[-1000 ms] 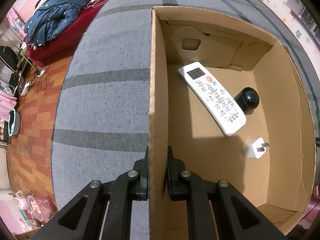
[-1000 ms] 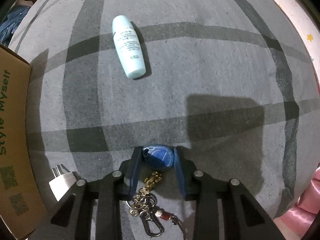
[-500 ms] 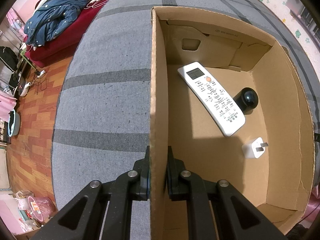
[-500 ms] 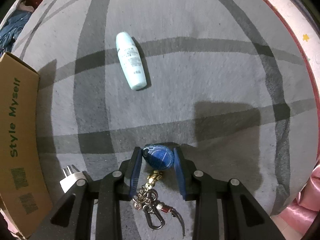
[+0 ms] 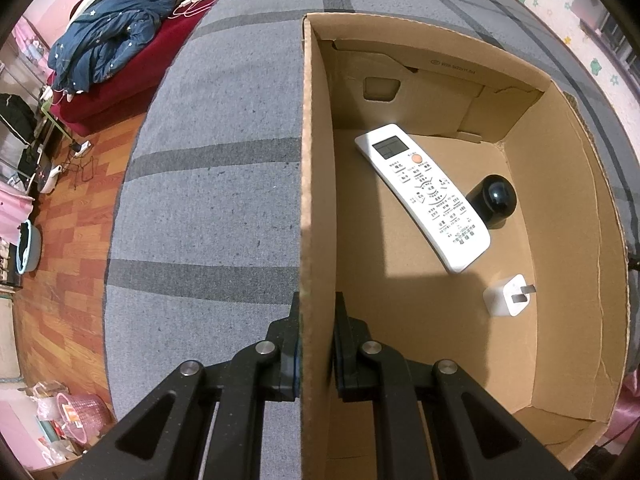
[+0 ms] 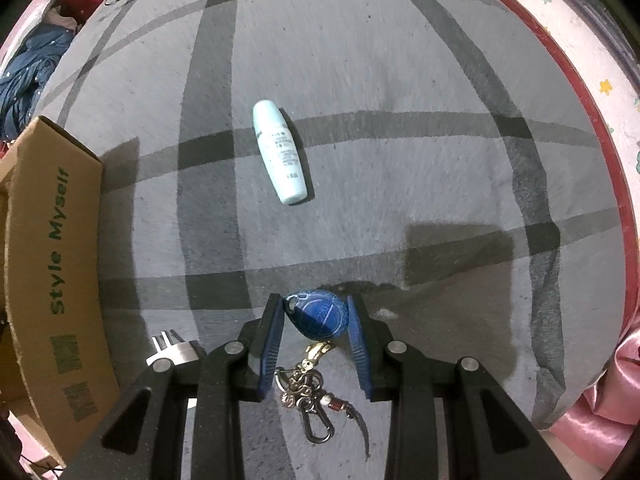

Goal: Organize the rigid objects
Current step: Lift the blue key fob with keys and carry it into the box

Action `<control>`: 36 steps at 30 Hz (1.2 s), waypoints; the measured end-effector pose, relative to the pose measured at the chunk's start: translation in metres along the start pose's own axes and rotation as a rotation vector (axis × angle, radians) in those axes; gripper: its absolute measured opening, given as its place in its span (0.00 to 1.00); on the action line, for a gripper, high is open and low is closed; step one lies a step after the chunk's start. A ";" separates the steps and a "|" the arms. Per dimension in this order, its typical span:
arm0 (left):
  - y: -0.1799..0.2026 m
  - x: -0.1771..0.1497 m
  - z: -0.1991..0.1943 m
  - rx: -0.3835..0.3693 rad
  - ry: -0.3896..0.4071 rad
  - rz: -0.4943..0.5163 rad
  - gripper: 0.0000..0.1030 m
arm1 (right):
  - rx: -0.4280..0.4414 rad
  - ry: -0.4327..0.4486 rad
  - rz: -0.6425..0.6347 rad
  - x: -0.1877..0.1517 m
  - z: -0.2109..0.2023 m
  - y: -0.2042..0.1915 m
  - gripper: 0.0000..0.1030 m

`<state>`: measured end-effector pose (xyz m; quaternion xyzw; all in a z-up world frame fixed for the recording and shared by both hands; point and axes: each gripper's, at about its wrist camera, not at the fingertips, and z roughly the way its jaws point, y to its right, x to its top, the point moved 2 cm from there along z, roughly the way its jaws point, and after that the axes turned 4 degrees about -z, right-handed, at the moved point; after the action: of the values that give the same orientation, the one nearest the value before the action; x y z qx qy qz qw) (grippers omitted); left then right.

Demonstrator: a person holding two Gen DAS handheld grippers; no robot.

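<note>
My left gripper (image 5: pixel 317 308) is shut on the left wall of an open cardboard box (image 5: pixel 316 200). Inside the box lie a white remote (image 5: pixel 424 196), a black round object (image 5: pixel 494 200) and a white plug adapter (image 5: pixel 506 295). In the right wrist view my right gripper (image 6: pixel 316 314) is shut on a blue teardrop key fob (image 6: pixel 320 314), lifted off the grey striped bed cover; its keyring chain and carabiner (image 6: pixel 310 392) hang below. A pale blue bottle (image 6: pixel 280 152) lies on the cover farther ahead. Another white plug adapter (image 6: pixel 172 350) lies by my left finger.
The box's outer wall (image 6: pixel 52 264) with green lettering stands at the left of the right wrist view. The grey cover (image 5: pixel 216 184) drops off at the left to a wooden floor. A red sofa with a blue jacket (image 5: pixel 104 36) stands beyond. A pink wall borders the right.
My right gripper has risen with the blue key fob; the bottle and the cover look smaller and farther. The left gripper and the box have not moved.
</note>
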<state>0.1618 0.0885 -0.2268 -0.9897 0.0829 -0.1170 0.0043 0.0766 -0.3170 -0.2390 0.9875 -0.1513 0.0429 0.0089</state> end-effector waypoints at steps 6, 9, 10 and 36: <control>0.000 0.000 0.000 0.000 0.001 -0.003 0.11 | -0.003 0.035 -0.013 -0.002 -0.018 -0.006 0.33; 0.000 0.000 0.000 0.000 -0.001 -0.002 0.11 | -0.001 0.046 -0.022 -0.004 -0.025 -0.012 0.33; 0.000 0.000 0.000 -0.003 -0.001 -0.003 0.11 | 0.001 0.049 -0.024 -0.005 -0.027 -0.013 0.33; 0.001 0.000 0.000 0.003 0.002 -0.005 0.11 | 0.066 0.146 -0.186 0.013 -0.095 -0.105 0.33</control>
<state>0.1613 0.0872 -0.2264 -0.9897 0.0800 -0.1183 0.0054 0.1127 -0.2175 -0.1433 0.9913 -0.0565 0.1184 -0.0086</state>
